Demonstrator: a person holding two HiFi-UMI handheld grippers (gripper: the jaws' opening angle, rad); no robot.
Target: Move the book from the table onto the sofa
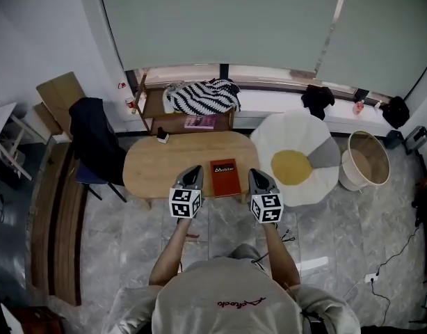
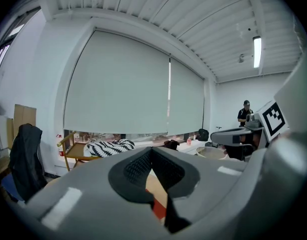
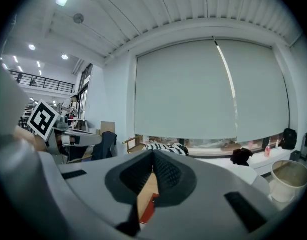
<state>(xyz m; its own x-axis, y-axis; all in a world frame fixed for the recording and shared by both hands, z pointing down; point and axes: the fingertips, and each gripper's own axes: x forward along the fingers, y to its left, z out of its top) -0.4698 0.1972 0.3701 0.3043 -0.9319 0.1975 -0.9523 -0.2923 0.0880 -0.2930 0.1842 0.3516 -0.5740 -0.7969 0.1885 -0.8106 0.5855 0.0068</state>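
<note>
Scene, largest item first. A pale grey roller blind (image 1: 227, 19) covers the window wall. Below it is a grey marbled tile floor (image 1: 220, 221).

An oval worktop of light wood (image 1: 165, 165) stands mid-floor. Just to its right, near its rounded end, is a white petal-edged soft seat with a yellow centre (image 1: 297, 160). A round beige basket (image 1: 366, 160) stands beside the seat. A dark jacket draped over a chair (image 1: 94, 138) is at the worktop's left end.

A red-brown rectangular book (image 1: 225, 177) lies flat on the worktop at its near edge, cover up and right of centre. It is not on the seat.

Left tool (image 1: 194, 172): clenched. In the left gripper view the dark ribbed pads (image 2: 138, 169) meet along one line at the tool tip (image 2: 152, 156), with nothing gripped. A sliver of wood and of the red book (image 2: 158, 207) shows in the notch below them. From the head view the tool sits just left of the book, over the worktop's near edge. Contact with the book or the wood cannot be judged.

Right tool (image 1: 259, 175): clenched likewise. In the right gripper view its tip (image 3: 154, 156) is closed on nothing, and the book (image 3: 148, 209) shows beneath. It sits just right of the book, level with the left tool.

A small dark object (image 1: 162, 138) lies at the worktop's far edge.
</note>
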